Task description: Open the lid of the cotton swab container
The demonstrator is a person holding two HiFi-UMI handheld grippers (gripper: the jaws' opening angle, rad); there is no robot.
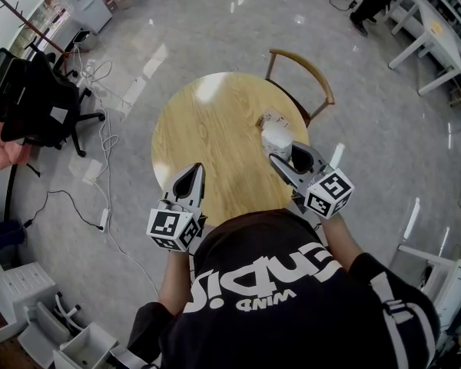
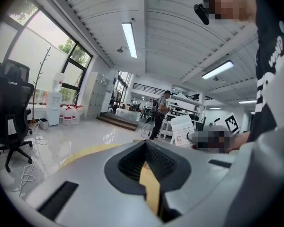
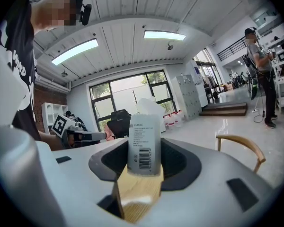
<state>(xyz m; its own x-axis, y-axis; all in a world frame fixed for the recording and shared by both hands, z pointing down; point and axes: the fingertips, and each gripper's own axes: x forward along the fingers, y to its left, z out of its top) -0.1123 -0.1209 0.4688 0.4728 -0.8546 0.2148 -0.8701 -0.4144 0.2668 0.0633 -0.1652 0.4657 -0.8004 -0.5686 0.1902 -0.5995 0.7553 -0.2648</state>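
The cotton swab container [image 1: 276,138] is a white cylinder standing upright on the right side of the round wooden table [image 1: 207,129]. My right gripper [image 1: 286,154] is shut on its sides. In the right gripper view the container [image 3: 144,141] fills the gap between the pads, barcode label facing the camera, and my right gripper [image 3: 143,168] holds it low. Its lid [image 1: 273,119] appears tipped up at the far side. My left gripper [image 1: 192,172] hangs over the table's near left edge, well apart from the container. In its own view the left gripper [image 2: 146,150] is shut on nothing.
A wooden chair [image 1: 303,75] stands at the table's far right. A black office chair [image 1: 38,98] and loose cables [image 1: 100,167] are on the floor to the left. White desks [image 1: 430,29] stand at the far right. A person [image 2: 158,115] stands far off.
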